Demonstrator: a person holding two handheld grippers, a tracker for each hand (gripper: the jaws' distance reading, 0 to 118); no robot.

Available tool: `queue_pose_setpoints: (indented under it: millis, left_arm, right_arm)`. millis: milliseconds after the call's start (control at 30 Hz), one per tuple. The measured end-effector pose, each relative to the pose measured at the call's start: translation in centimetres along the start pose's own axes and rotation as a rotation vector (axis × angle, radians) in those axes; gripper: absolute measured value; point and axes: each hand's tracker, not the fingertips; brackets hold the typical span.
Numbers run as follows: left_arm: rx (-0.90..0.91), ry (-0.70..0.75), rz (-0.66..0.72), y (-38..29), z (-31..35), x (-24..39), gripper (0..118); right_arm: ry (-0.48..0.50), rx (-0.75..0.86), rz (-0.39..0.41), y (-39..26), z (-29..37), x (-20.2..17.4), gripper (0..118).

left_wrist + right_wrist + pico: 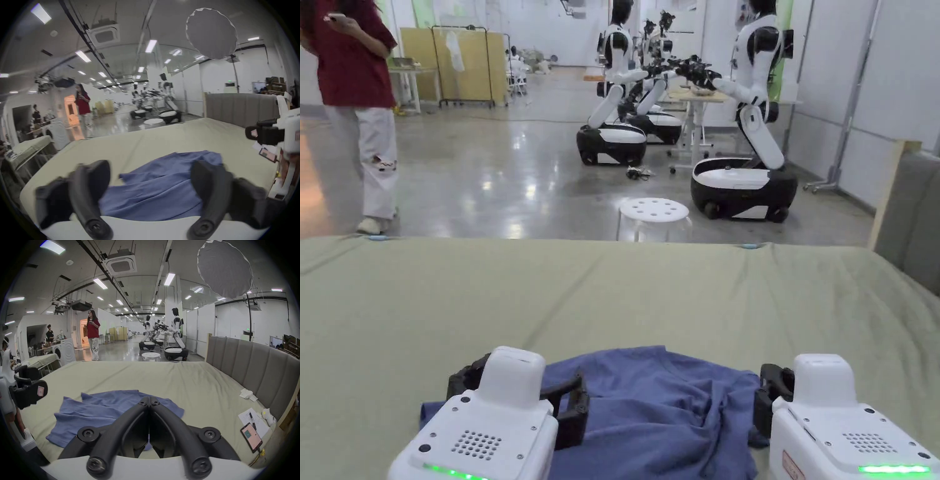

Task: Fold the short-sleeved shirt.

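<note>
The short-sleeved shirt (656,412) lies rumpled on the bed (612,294) at its near edge, between the left gripper (515,390) and the right gripper (765,400). A phone (250,437) and paper (253,418) lie to the right, near the headboard (253,360). A stool (654,215) stands beyond the far edge.

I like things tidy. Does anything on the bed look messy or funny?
Yes. The blue shirt lies rumpled on the green sheet, bunched in creases instead of flat. By the padded headboard, a crumpled tissue, a paper and a phone sit on the bed.
</note>
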Motion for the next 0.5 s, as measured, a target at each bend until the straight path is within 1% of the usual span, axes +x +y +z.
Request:
queue_pose_setpoints:
  millis: [33, 67, 100, 133, 200, 300, 400, 433, 467, 500]
  left_arm:
    - [-0.038, 0.010, 0.011, -0.3, 0.3, -1.4, 6]
    - [-0.087, 0.032, 0.008, -0.6, 0.3, -2.7, 0]
    - [-0.077, 0.029, 0.015, -1.1, 0.4, -4.1, 0]
    - [-0.124, -0.005, 0.051, -1.3, 0.3, -5.8, 0]
    - [-0.188, 0.043, 0.098, -1.4, -0.6, -8.8, 0]
    - [-0.335, 0.077, 0.182, -2.4, -4.3, -14.3, 0]
    - [-0.519, 0.044, 0.285, -4.5, -9.1, -18.2, 0]
    - [-0.524, 0.059, 0.286, -5.1, -10.5, -18.8, 0]
    - [-0.559, 0.061, 0.272, -5.8, -12.4, -19.4, 4]
    - [-0.578, 0.065, 0.274, -6.3, -13.8, -19.7, 17]
  right_arm:
    - [0.011, 0.003, -0.003, 0.0, 0.1, -0.7, 3]
    - [0.019, -0.001, -0.005, 0.0, 0.0, -1.4, 3]
    - [0.028, -0.005, -0.007, 0.0, 0.0, -2.0, 3]
    - [0.036, -0.010, -0.009, 0.0, -0.1, -2.4, 3]
    - [0.044, -0.020, -0.004, -0.1, -0.1, -3.0, 3]
    - [0.047, -0.042, 0.013, -0.3, -0.4, -3.3, 3]
    - [0.040, -0.069, 0.017, -0.7, -1.3, -3.1, 3]
    - [0.035, -0.077, 0.016, -0.8, -1.6, -2.9, 3]
    - [0.030, -0.085, 0.016, -0.9, -2.0, -2.7, 3]
    - [0.025, -0.093, 0.019, -1.0, -2.3, -2.5, 3]
